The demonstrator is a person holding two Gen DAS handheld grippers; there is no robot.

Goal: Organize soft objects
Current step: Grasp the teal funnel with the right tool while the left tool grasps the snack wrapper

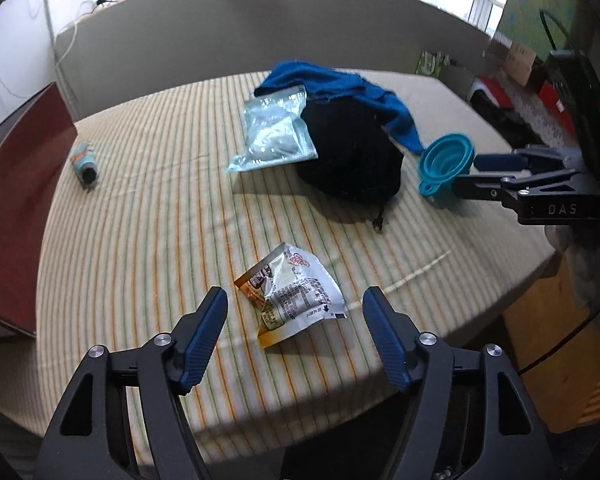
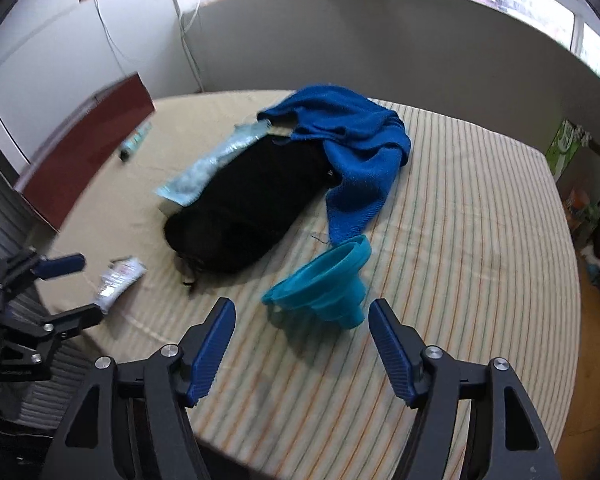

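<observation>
A crumpled snack packet (image 1: 292,292) lies on the striped tablecloth (image 1: 140,240) just ahead of my open, empty left gripper (image 1: 294,312). A teal collapsible funnel (image 2: 324,284) lies on its side just ahead of my open, empty right gripper (image 2: 302,316); it also shows in the left wrist view (image 1: 446,164). A black pouch (image 1: 352,152) sits mid-table under a blue towel (image 1: 340,88), with a clear zip bag (image 1: 274,132) leaning against it. In the right wrist view I see the pouch (image 2: 252,208), towel (image 2: 356,148), zip bag (image 2: 216,164), packet (image 2: 118,280) and left gripper (image 2: 76,288).
A dark red box (image 1: 16,208) stands at the table's left edge. A small teal tube (image 1: 86,164) lies near it. A grey partition (image 1: 260,28) runs behind the table. The right gripper (image 1: 466,172) reaches in from the right edge in the left wrist view.
</observation>
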